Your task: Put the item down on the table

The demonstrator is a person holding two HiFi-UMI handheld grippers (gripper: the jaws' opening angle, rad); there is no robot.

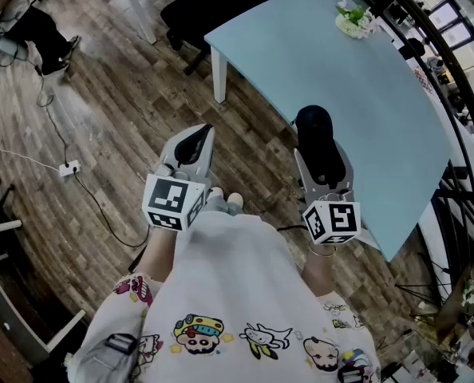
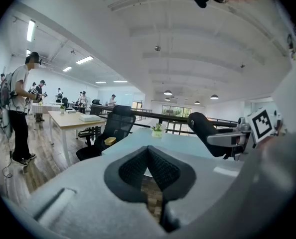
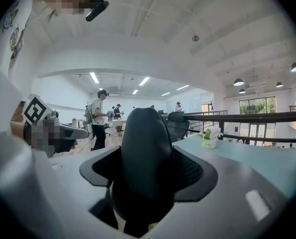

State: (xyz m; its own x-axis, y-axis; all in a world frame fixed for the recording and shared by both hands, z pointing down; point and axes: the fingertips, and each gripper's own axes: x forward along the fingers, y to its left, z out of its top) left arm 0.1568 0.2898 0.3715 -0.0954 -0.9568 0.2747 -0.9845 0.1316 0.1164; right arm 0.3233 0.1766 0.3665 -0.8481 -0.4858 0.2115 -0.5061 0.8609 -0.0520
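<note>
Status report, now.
Left tongs shut, empty. Right tongs shut on black item, held at table edge, not yet down. Nothing in the way; plant at far end.

Your item (image 1: 315, 134) is a smooth, matt black, rounded oblong. It is clamped lengthwise between the jaws of your right hand-held gripper (image 1: 322, 156), with its domed end jutting out past them. It sits over the near edge of the pale blue counter (image 1: 301, 46); whether it touches the top cannot be made out.
</note>
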